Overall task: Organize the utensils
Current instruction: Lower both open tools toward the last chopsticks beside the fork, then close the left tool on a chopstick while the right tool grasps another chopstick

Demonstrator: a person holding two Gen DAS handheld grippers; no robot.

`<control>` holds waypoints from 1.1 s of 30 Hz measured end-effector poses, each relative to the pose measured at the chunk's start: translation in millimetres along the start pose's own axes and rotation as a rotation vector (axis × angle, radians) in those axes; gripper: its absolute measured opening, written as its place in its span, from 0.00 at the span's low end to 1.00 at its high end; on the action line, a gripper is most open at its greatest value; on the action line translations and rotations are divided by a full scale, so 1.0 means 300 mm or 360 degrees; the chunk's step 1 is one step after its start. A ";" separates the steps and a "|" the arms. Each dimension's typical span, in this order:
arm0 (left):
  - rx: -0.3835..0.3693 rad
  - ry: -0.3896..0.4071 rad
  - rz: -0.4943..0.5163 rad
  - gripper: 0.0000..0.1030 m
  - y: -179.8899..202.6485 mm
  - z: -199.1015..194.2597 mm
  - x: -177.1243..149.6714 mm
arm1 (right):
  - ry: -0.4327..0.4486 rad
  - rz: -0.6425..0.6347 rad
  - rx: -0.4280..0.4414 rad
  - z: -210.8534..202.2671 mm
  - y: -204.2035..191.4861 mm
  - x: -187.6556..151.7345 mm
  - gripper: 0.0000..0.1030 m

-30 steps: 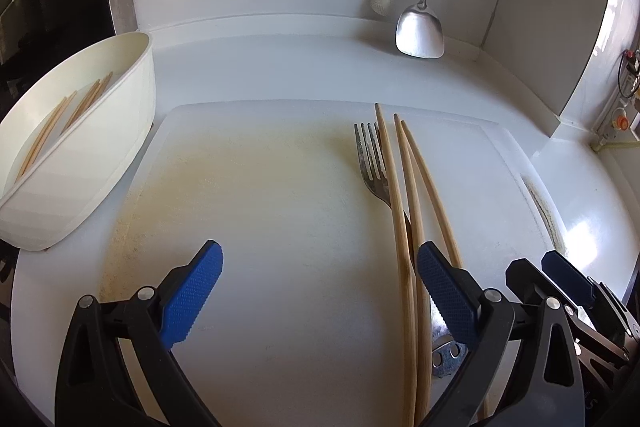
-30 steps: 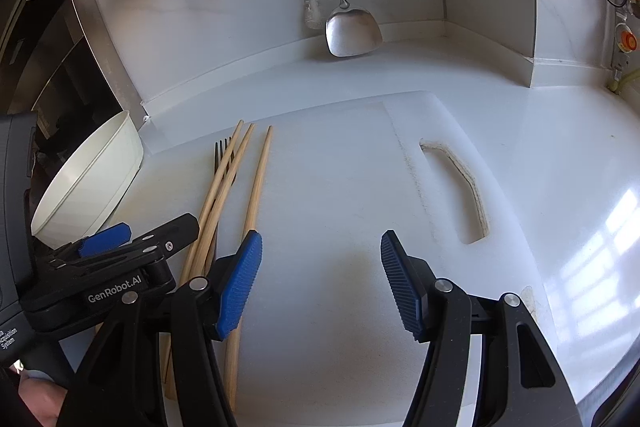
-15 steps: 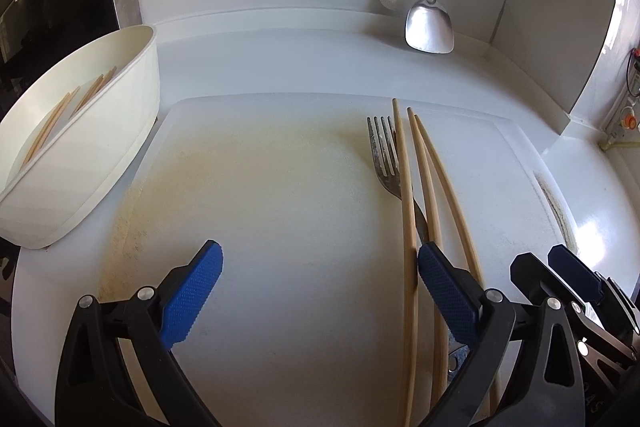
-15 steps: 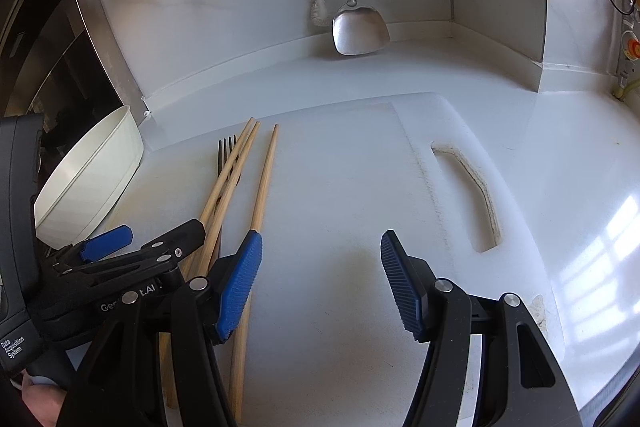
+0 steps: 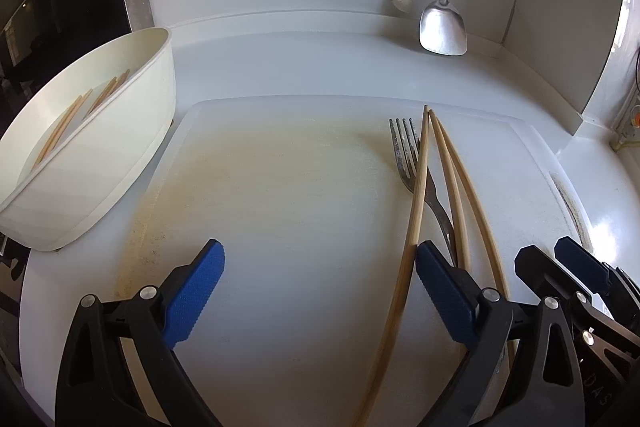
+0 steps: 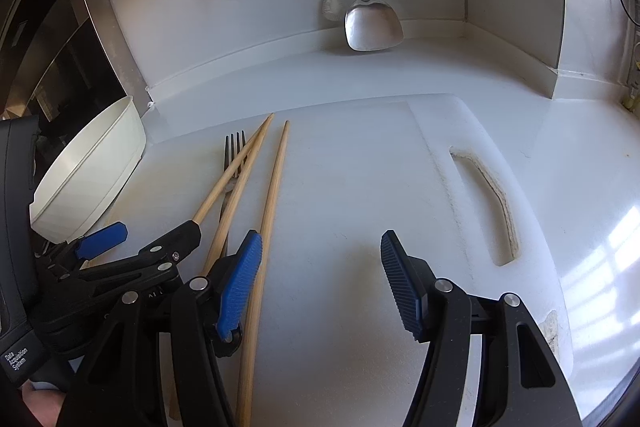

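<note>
three wooden chopsticks [image 5: 424,163] and a metal fork [image 5: 408,155] are seen lying together on the white cutting board [image 5: 280,195] on the worktop, their long axes running roughly from six towards twelve o'clock in both wrist views. in the left wrist view the bundle is found at about one o'clock from the left gripper [image 5: 316,287], passing just beside and partly under its right-hand jaw; nothing is caught between the jaws, which are held wide apart. in the right wrist view the same bundle lies at about ten o'clock from the right gripper [image 6: 320,283], one chopstick passing just beside its left-hand jaw; these jaws are also spread, with only bare board between them. the bundle is thus flanked by both grippers, neither clearly nearer. the cream holder [image 5: 96,163], already containing chopsticks, is placed at ten o'clock, nearer the left side.
</note>
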State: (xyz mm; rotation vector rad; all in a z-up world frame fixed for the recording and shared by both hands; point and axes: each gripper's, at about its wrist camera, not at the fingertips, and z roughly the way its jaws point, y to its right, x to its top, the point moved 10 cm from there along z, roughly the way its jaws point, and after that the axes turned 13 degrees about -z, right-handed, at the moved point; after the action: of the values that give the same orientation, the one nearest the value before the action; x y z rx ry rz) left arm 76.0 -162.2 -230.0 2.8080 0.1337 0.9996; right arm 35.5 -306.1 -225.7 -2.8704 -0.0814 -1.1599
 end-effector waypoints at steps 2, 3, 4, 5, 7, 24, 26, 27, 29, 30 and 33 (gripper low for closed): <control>0.0002 0.0012 0.0001 0.83 0.000 -0.004 0.002 | -0.0001 -0.0002 0.0005 0.003 -0.004 -0.001 0.58; 0.0010 0.0018 0.0005 0.79 0.000 -0.005 0.002 | -0.0001 -0.0004 0.0006 0.004 -0.007 -0.001 0.58; 0.0024 0.0026 0.0013 0.77 -0.002 -0.006 0.003 | -0.0001 -0.0005 0.0007 0.005 -0.008 -0.002 0.58; 0.0019 0.0030 0.0013 0.75 -0.003 -0.007 0.004 | -0.0001 -0.0005 0.0009 0.006 -0.009 -0.003 0.58; 0.0019 0.0039 0.0011 0.73 -0.008 -0.010 0.004 | -0.0002 -0.0004 0.0015 0.008 -0.010 -0.003 0.58; 0.0007 0.0046 -0.0077 0.09 -0.056 -0.029 0.020 | -0.0020 -0.0080 0.0016 0.023 -0.043 0.010 0.58; 0.0003 0.0032 -0.0087 0.07 -0.057 -0.034 0.012 | -0.0029 -0.0119 -0.0014 0.027 -0.048 0.010 0.58; 0.0002 0.0027 -0.0090 0.07 -0.057 -0.037 0.008 | -0.0036 -0.0144 -0.0041 0.030 -0.049 0.010 0.58; -0.0006 0.0014 -0.0100 0.07 -0.056 -0.043 -0.001 | -0.0053 -0.0186 -0.0086 0.038 -0.050 0.007 0.58; -0.0011 0.0010 -0.0103 0.07 -0.054 -0.046 -0.006 | -0.0059 -0.0204 -0.0101 0.042 -0.050 0.006 0.58; 0.0001 0.0011 -0.0077 0.07 -0.046 -0.049 -0.013 | -0.0070 -0.0286 -0.0155 0.051 -0.057 0.007 0.57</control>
State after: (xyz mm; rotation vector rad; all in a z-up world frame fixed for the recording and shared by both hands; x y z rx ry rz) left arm 63.3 -147.3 -223.8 2.7878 0.2017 0.9982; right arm 46.6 -287.9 -234.8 -3.0280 -0.2984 -1.1590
